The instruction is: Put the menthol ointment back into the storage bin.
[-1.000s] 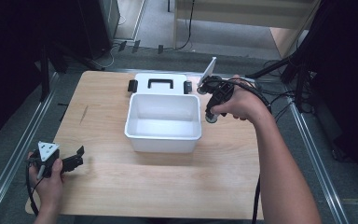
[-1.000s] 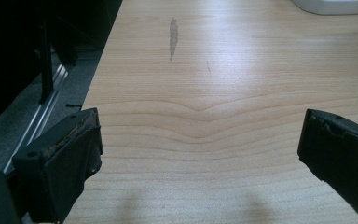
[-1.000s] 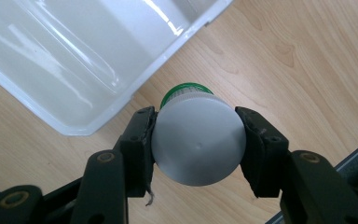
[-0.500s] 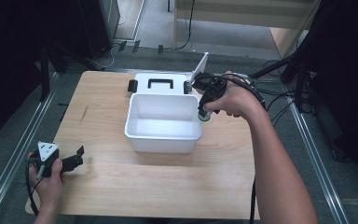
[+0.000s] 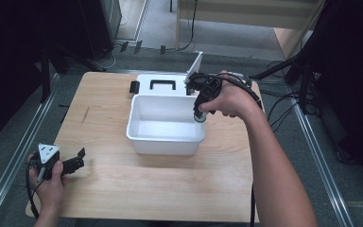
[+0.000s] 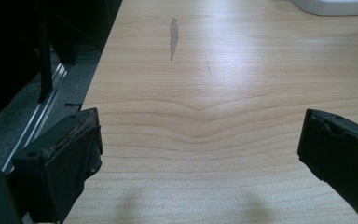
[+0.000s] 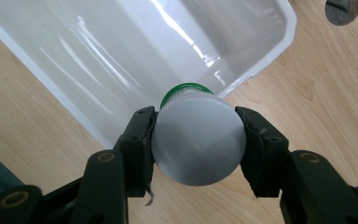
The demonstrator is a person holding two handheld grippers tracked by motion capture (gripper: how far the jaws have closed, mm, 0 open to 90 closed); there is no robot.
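Bottle (image 7: 196, 142) in right gripper (image 7: 196, 140) hangs over white bin's (image 5: 144, 137) rim.

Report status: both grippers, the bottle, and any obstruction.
Right gripper shut on bottle, green cap down, over the bin rim. Left gripper open, idle on table. Nothing blocking the bin.

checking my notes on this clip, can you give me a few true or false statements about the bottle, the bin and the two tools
1. The right tool is shut on a green-capped bottle. True.
2. The bottle lies on the floor of the white bin. False: it hangs cap-down over the bin's rim, held in the jaws.
3. The left tool holds a lid. False: its jaws stand open over bare table.
4. The bin has nothing inside it. True.
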